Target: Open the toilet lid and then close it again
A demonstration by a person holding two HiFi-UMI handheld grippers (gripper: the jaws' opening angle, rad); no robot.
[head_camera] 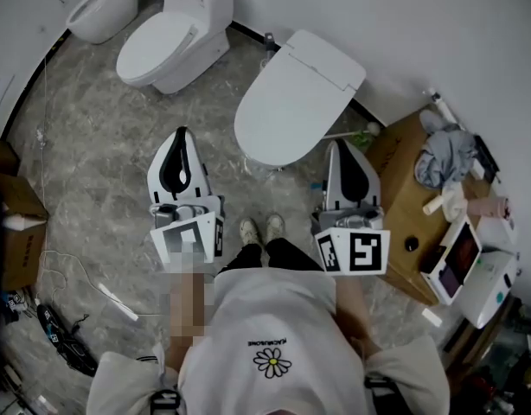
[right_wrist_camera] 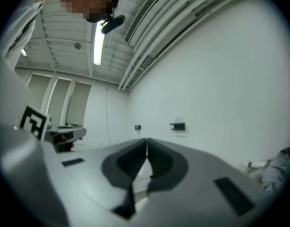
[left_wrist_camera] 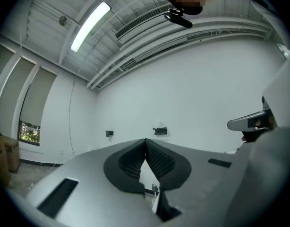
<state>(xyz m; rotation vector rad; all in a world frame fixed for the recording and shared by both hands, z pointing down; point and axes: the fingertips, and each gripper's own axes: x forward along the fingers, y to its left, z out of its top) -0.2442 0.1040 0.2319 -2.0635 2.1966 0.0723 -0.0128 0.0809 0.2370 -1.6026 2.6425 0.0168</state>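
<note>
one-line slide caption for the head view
Person faces a closed toilet lid, left gripper and right gripper shut and empty

grey marbled stone floor [head_camera: 101, 137]. white ceramic spare toilet [head_camera: 175, 41] by the back wall, lid down. brown wooden table [head_camera: 402, 210] at right carries a crumpled grey cloth [head_camera: 443, 156] and a white box-shaped device [head_camera: 477, 275]. brown cardboard box [head_camera: 19, 232] at left, black cables [head_camera: 58, 328] near it.

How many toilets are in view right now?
3: nearest toilet straight ahead, lid down; middle toilet beyond, to its left; far toilet at the top-left edge, partly cut off.
</note>
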